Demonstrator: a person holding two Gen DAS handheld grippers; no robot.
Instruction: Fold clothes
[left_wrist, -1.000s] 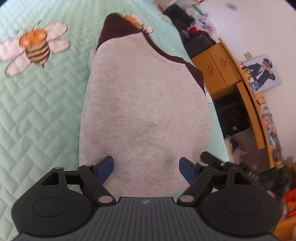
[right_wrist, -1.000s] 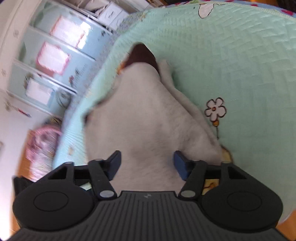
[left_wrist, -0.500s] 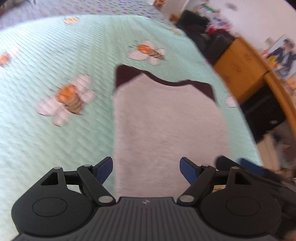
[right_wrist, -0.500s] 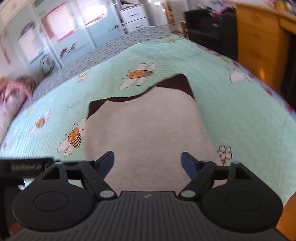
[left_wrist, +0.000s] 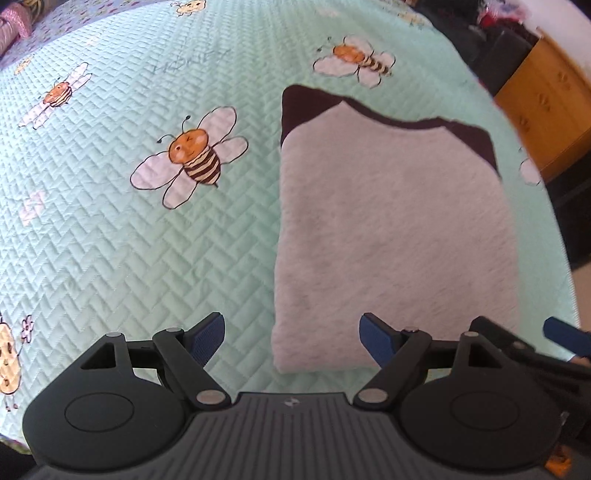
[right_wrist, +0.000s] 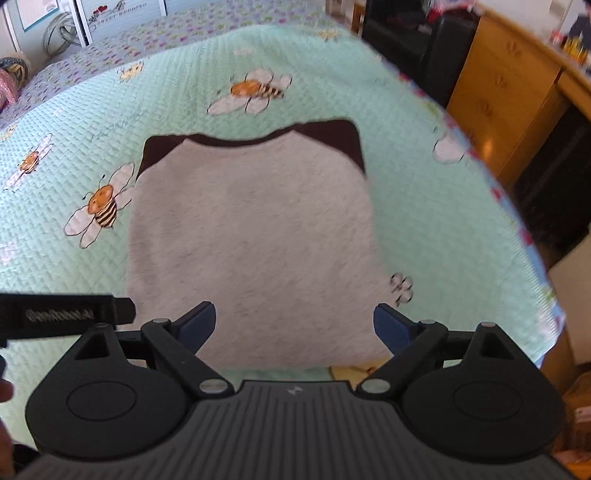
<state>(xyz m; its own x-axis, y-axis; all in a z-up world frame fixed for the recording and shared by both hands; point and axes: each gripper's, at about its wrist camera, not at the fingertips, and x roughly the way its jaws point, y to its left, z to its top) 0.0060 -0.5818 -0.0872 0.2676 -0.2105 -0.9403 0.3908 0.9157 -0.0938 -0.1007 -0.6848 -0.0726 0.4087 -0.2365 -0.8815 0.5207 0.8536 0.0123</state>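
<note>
Sweater (left_wrist: 391, 229) flat (both tongs wide, empty)

- The left gripper (left_wrist: 291, 334) is tipped steeply downward, its jaws spread wide with nothing between the blue pads (left_wrist: 207, 338).
- The right gripper (right_wrist: 295, 325) also tilts down; its jaws have just been opening and now stand wide, holding nothing.
- The two grippers sit close side by side: each one's edge shows in the other's view.
</note>
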